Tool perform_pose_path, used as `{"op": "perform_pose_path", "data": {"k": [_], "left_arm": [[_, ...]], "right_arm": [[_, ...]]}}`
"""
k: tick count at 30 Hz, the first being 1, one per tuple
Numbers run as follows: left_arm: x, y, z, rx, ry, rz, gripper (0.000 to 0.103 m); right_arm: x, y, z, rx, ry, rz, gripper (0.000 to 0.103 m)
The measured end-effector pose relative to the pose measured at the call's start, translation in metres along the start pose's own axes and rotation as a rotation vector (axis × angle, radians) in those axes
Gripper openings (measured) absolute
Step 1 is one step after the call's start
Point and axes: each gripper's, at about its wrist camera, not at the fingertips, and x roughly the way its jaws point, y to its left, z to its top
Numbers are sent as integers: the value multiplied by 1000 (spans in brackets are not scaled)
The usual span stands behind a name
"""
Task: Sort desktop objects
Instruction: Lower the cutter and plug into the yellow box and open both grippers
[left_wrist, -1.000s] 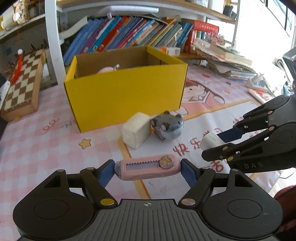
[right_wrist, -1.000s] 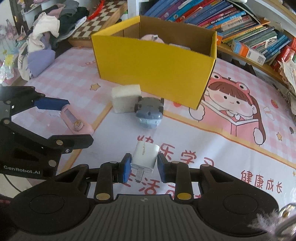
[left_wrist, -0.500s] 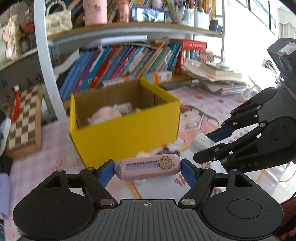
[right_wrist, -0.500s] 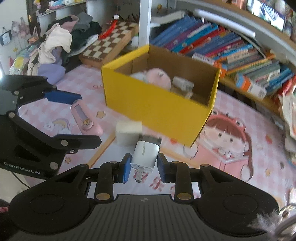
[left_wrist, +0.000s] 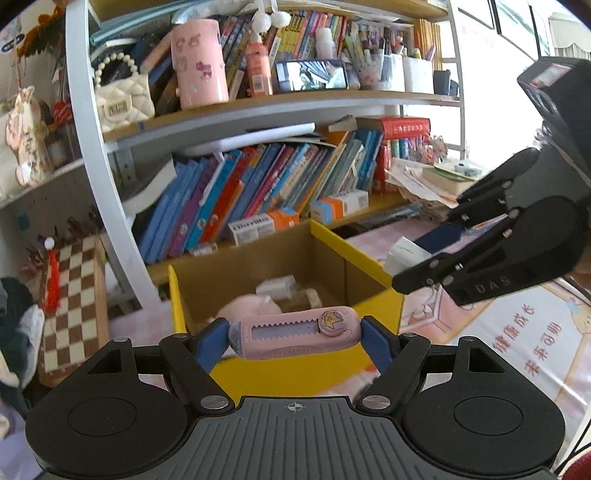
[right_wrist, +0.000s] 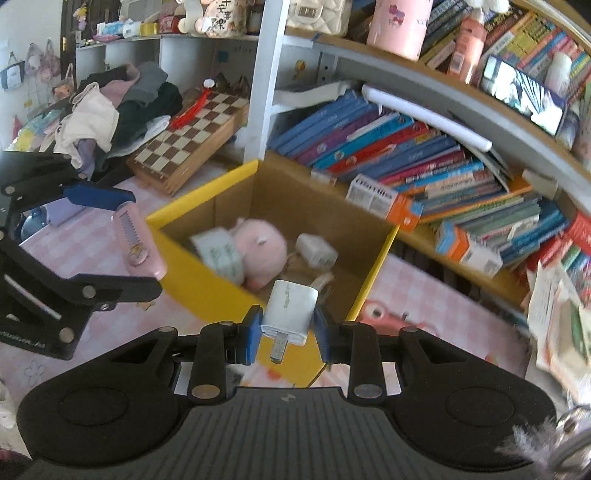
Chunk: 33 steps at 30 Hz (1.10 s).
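jaws of the left gripper (left_wrist: 295, 338) pinch a pink utility knife (left_wrist: 295, 332) lengthwise by its ends; jaws of the right gripper (right_wrist: 285, 325) pinch a white charger (right_wrist: 290, 311). both hang by the open yellow box (right_wrist: 173, 243), the charger at its 6 o'clock rim, the knife at 9 o'clock. a pink plush (right_wrist: 260, 249) lies inside.

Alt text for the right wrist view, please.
The right tool grips a white plastic USB charger above an open yellow cardboard box holding a pink plush toy. At left, the left tool holds a pink utility knife.
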Motion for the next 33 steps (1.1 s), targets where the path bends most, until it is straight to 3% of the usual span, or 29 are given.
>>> {"op": "perform_pose_path", "data": {"k": [15, 24, 33], "left_arm": [[61, 2, 27, -9, 31, 21, 78], [108, 6, 28, -85, 105, 7, 78], [144, -1, 18, -109, 191, -28, 78]], "right_arm": [[61, -44, 81, -96, -41, 6, 28], [132, -41, 95, -133, 65, 78, 28], [201, -31, 82, -200, 207, 110, 28]]}}
